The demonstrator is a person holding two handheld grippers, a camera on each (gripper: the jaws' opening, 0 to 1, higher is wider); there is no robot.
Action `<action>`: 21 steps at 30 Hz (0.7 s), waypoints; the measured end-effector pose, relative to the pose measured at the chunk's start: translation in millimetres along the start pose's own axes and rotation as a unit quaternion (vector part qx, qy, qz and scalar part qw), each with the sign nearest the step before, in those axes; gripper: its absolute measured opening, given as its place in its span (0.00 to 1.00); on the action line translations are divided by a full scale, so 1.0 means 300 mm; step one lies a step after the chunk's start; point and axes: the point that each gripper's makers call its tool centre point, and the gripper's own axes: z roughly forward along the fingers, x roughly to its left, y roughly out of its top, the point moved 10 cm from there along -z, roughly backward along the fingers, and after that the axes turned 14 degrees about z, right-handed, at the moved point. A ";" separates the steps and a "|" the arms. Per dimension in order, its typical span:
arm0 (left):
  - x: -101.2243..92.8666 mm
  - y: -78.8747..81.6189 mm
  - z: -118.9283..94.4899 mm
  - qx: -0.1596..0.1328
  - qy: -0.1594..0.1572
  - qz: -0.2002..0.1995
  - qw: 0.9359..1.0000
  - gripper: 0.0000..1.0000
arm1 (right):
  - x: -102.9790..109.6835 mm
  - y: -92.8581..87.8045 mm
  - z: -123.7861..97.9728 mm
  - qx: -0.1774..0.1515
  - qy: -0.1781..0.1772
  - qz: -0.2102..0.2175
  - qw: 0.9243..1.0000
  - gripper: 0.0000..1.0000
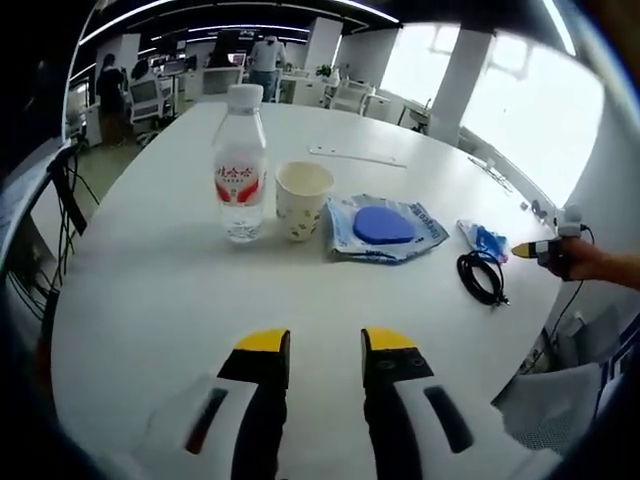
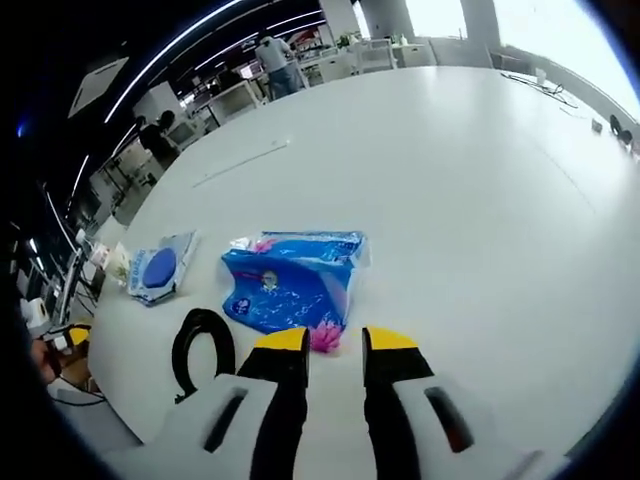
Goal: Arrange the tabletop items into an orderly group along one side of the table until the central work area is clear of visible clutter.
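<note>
The table (image 1: 140,290) is white. The clear water bottle (image 1: 240,165) wears a red-and-white label beside a cream paper cup (image 1: 302,199). The tissue pack (image 2: 290,280) is blue with pink flowers; the coiled cable (image 2: 200,350) is black.

Row on worktop (image 1: 150,290), left gripper view: water bottle (image 1: 240,170) leftmost, paper cup (image 1: 303,199) just beside it, flat pouch (image 1: 385,228) right of the cup.
Further right: coiled cable (image 1: 482,277), with tissue pack (image 1: 486,240) behind it.
Right gripper view: tissue pack (image 2: 292,278) ahead, cable (image 2: 200,348) to its left, pouch (image 2: 160,267) beyond.
</note>
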 end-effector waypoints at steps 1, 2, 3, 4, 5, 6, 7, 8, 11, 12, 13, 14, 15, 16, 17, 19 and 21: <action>0.000 0.000 0.000 0.000 0.000 0.000 1.000 0.27 | 0.001 0.001 0.000 0.000 -0.001 0.000 1.000 0.19; 0.000 -0.001 0.000 0.001 0.001 -0.001 1.000 0.27 | 0.003 0.004 0.001 0.002 -0.003 -0.001 1.000 0.20; 0.000 -0.001 -0.001 0.001 0.001 -0.001 1.000 0.27 | 0.005 0.007 0.003 0.004 -0.003 -0.001 1.000 0.20; 0.000 -0.002 -0.004 0.001 0.002 -0.001 1.000 0.27 | 0.007 0.009 0.004 0.004 -0.002 0.000 1.000 0.20; 0.000 -0.003 -0.007 0.000 0.003 -0.002 1.000 0.27 | 0.011 0.015 0.009 0.006 -0.001 -0.001 1.000 0.20; 0.000 -0.003 -0.009 0.000 0.003 -0.003 1.000 0.27 | 0.014 0.018 0.013 0.006 -0.001 -0.003 1.000 0.20; -0.001 -0.003 -0.011 0.000 0.004 -0.003 1.000 0.27 | 0.015 0.019 0.015 0.008 -0.001 -0.005 1.000 0.20; 0.000 -0.003 -0.011 0.001 0.004 -0.003 1.000 0.27 | 0.017 0.019 0.020 0.012 0.000 -0.007 1.000 0.20; -0.001 -0.004 -0.016 0.001 0.006 -0.003 1.000 0.27 | 0.021 0.020 0.026 0.017 -0.001 -0.010 1.000 0.20; 0.000 -0.005 -0.017 0.001 0.007 -0.004 1.000 0.27 | 0.023 0.020 0.030 0.019 0.000 -0.012 1.000 0.20; 0.001 -0.006 -0.017 0.001 0.007 -0.004 1.000 0.27 | 0.024 0.021 0.033 0.021 0.000 -0.014 1.000 0.20; 0.002 -0.007 -0.018 0.001 0.008 -0.005 1.000 0.27 | 0.024 0.022 0.038 0.023 0.000 -0.018 1.000 0.20; 0.002 -0.008 -0.018 0.001 0.008 -0.006 1.000 0.27 | 0.023 0.023 0.041 0.025 -0.001 -0.019 1.000 0.19; 0.002 -0.009 -0.019 0.002 0.008 -0.005 1.000 0.27 | 0.020 0.024 0.044 0.026 -0.002 -0.019 0.999 0.19; 0.000 -0.009 -0.022 0.003 0.009 -0.005 1.000 0.27 | 0.017 0.023 0.048 0.029 -0.003 -0.018 0.999 0.19; 0.001 -0.011 -0.025 0.003 0.009 -0.006 1.000 0.27 | 0.015 0.023 0.052 0.032 -0.004 -0.016 0.999 0.18; 0.004 -0.011 -0.030 0.001 0.011 -0.008 1.000 0.27 | 0.021 0.021 0.051 0.036 -0.004 -0.021 0.999 0.16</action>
